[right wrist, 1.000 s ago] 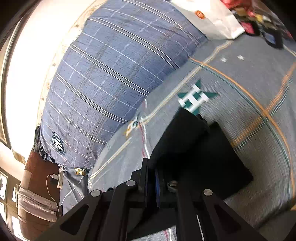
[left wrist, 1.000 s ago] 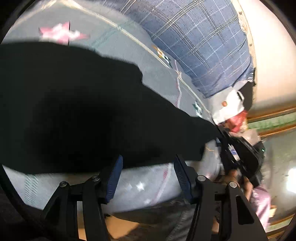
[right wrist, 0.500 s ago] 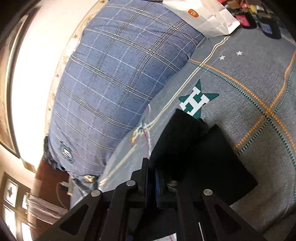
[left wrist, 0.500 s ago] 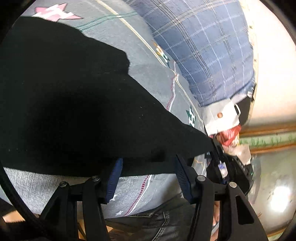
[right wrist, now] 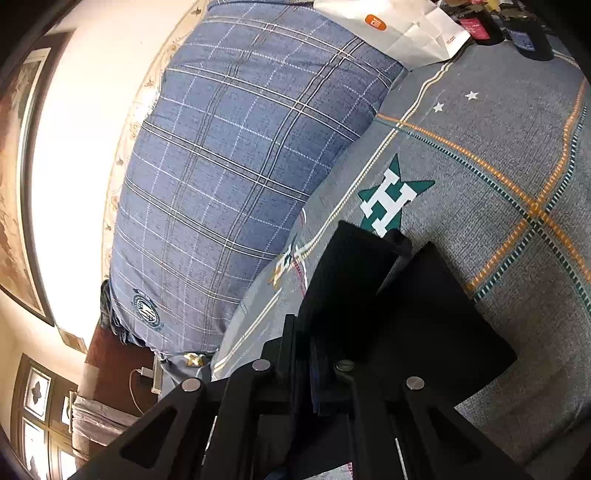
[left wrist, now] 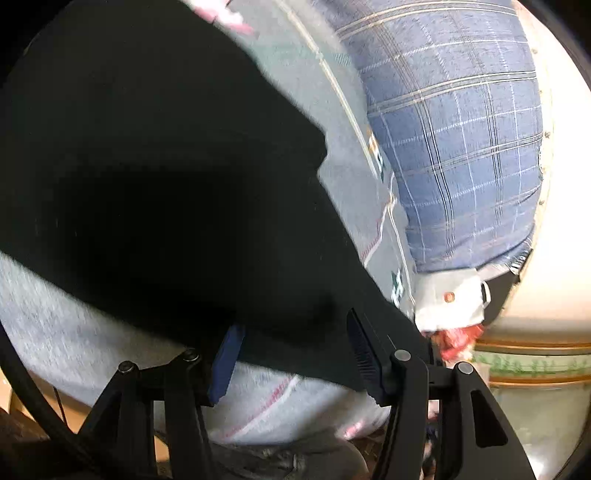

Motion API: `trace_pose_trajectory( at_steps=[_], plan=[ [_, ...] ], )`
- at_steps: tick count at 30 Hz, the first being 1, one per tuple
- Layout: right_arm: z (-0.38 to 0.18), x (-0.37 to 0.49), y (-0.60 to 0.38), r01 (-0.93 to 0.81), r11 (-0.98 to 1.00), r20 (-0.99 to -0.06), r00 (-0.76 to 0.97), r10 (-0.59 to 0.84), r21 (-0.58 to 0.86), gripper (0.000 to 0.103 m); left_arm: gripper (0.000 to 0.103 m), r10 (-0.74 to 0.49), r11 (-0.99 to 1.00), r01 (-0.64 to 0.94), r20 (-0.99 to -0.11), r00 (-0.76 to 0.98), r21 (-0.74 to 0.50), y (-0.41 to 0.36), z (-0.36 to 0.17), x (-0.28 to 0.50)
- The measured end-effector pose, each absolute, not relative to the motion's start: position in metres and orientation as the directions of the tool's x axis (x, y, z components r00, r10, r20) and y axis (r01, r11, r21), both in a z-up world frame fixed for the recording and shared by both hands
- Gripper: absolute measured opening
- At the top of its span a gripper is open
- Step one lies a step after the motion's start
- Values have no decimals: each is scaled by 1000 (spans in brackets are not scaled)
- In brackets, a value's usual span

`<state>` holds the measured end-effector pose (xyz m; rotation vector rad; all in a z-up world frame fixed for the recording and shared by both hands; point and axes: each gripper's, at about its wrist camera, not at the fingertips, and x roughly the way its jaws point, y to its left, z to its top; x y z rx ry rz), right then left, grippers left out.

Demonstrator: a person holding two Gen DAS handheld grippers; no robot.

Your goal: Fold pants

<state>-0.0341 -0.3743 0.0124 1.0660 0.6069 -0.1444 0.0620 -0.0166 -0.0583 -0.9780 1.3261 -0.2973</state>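
Note:
The black pants lie spread across a grey patterned bedspread and fill most of the left wrist view. My left gripper is open, its blue-padded fingers straddling the near edge of the pants. In the right wrist view my right gripper is shut on a raised fold of the black pants, which drape down onto the bedspread.
A large blue plaid pillow lies along the wall side of the bed, also in the left wrist view. A white paper bag and small items sit at the far end. The bed edge is near my left gripper.
My left gripper has moved in so the pants' edge now sits between its fingers. My right gripper stays shut on the fold, and its view has shifted slightly.

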Motion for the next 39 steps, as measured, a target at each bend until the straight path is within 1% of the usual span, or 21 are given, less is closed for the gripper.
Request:
trace_pose_trajectory(
  at_steps=[1, 3, 4, 5, 6, 11, 12, 14, 18, 21, 24, 27, 30, 33, 35, 39],
  plan=[
    [13, -36, -377, 393, 484, -525, 834, 170, 782, 6, 57, -666, 600, -343, -689, 286, -723, -16, -58, 65],
    [12, -39, -380, 393, 472, -518, 839, 168, 789, 6, 55, -661, 596, -349, -689, 298, -723, -10, -55, 70],
    [12, -39, -381, 399, 472, -524, 836, 166, 786, 6, 51, -652, 608, -342, -696, 301, -717, -7, -52, 72],
    [11, -39, -382, 405, 473, -530, 832, 166, 783, 6, 33, -635, 627, -338, -712, 299, -701, -4, -50, 73],
    [10, -38, -381, 412, 478, -541, 825, 166, 775, 6, 24, -628, 638, -339, -722, 292, -692, 0, -50, 74],
    [13, -35, -378, 432, 516, -574, 806, 148, 740, 6, 24, -660, 587, -369, -690, 296, -720, 23, -56, 74],
    [13, -33, -377, 435, 526, -581, 801, 144, 731, 6, 16, -655, 593, -361, -692, 303, -720, 26, -55, 76],
    [14, -33, -376, 432, 534, -582, 800, 144, 726, 6, 10, -643, 623, -320, -700, 310, -714, 27, -47, 77],
    [20, -31, -372, 426, 572, -588, 799, 125, 701, 5, 6, -608, 699, -181, -708, 359, -692, 17, -12, 86],
    [22, -30, -374, 423, 566, -583, 802, 131, 708, 5, 6, -577, 761, -79, -727, 372, -644, 7, 15, 104],
    [23, -20, -378, 423, 546, -588, 792, 165, 723, 5, 6, -565, 791, -15, -739, 368, -612, 3, 23, 128],
    [28, -3, -379, 429, 565, -611, 771, 179, 705, 5, 6, -567, 802, 53, -731, 379, -594, 4, 26, 158],
    [36, 30, -382, 433, 597, -644, 741, 190, 675, 5, 6, -574, 804, 89, -731, 369, -587, 3, 23, 192],
    [40, 77, -384, 458, 655, -712, 679, 179, 601, 5, 6, -573, 815, 123, -753, 324, -567, -14, 13, 232],
    [30, 115, -388, 502, 664, -765, 622, 170, 555, 5, 6, -558, 828, 132, -780, 283, -545, -23, -1, 259],
    [0, 160, -396, 540, 657, -798, 581, 161, 526, 5, 8, -550, 834, 94, -813, 191, -543, -27, -42, 291]
  ],
)
